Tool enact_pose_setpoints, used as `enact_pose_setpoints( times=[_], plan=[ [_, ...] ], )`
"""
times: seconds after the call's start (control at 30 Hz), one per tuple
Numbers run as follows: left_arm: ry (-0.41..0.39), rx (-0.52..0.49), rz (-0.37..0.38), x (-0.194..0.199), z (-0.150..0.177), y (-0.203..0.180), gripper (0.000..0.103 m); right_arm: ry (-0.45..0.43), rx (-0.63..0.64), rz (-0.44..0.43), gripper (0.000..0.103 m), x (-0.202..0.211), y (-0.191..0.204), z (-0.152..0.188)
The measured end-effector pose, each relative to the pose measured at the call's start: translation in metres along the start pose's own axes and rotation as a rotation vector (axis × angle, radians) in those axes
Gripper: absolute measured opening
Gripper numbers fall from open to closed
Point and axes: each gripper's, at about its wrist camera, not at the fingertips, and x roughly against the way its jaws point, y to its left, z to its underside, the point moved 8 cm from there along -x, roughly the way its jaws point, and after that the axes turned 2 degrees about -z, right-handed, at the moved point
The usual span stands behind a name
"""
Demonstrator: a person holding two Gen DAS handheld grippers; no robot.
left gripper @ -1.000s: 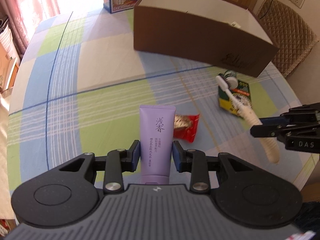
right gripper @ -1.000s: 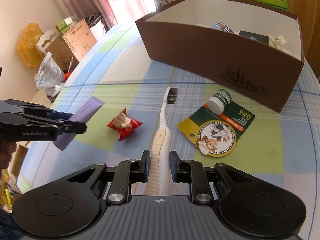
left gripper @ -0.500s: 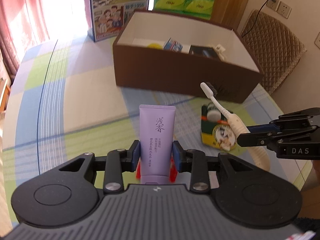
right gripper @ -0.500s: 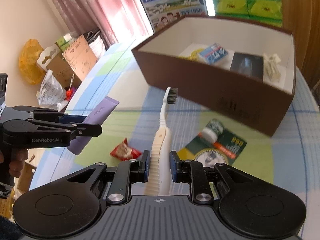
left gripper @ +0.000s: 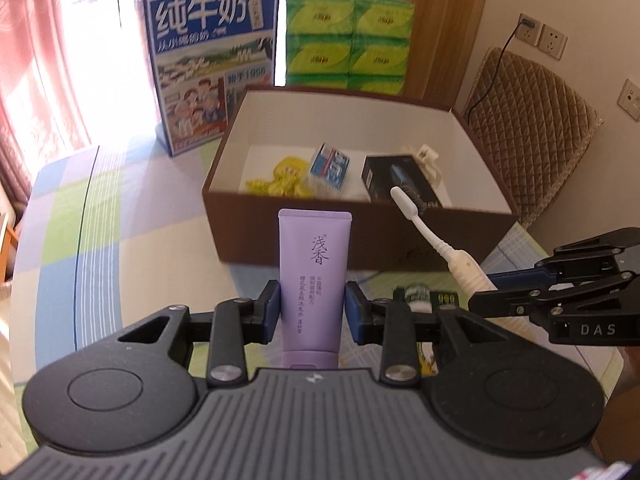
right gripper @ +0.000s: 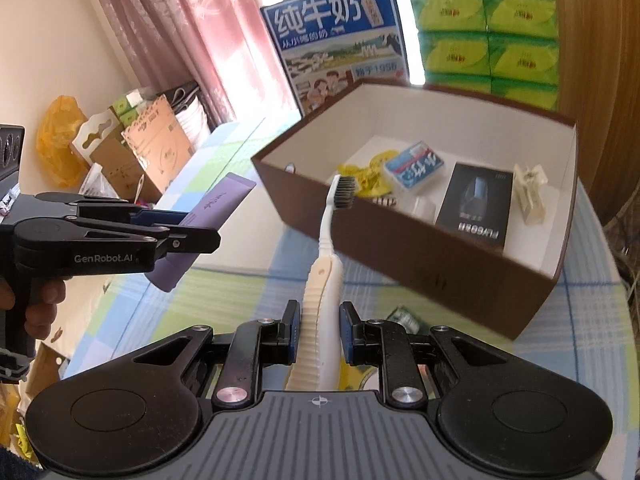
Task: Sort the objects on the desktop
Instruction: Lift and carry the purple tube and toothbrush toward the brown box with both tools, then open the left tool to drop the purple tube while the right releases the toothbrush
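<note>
Bright daylight thru curtains (left gripper: 36,80), window glare blown out; fisheye bends edges; box (right gripper: 440,256) slightly motion-blurred.

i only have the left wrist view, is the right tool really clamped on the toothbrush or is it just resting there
Observer: In the right wrist view, the right tool is shut on the toothbrush, with both fingers against its ribbed handle.
Operator: whats behind the near wall of the box, its hidden for me
Observer: A small white piece lies just inside the near wall of the box, beside the black carton.
Operator: anything off the table on my side
Observer: Beyond the left tool and its purple tube, cardboard boxes and a yellow bag sit past the table edge.
</note>
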Motion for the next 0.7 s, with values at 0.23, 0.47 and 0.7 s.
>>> enact_pose_setpoints(
  times=[0.23, 0.47, 0.7],
  plan=[
    [-0.042, -0.029, 0.003, -0.007, -0.033, -0.003, 0.029, -0.041, 0.01, 0.005, 0.018, 0.007, -0.015, -0.033],
    [-0.073, -0.043, -0.003, -0.026, -0.077, 0.0, 0.029, -0.081, -0.023, 0.015, 0.018, -0.002, -0.039, -0.079],
    [-0.056, -0.049, -0.004, -0.066, -0.12, 0.004, 0.029, -0.08, -0.067, 0.036, 0.018, -0.033, -0.067, -0.127]
  ],
)
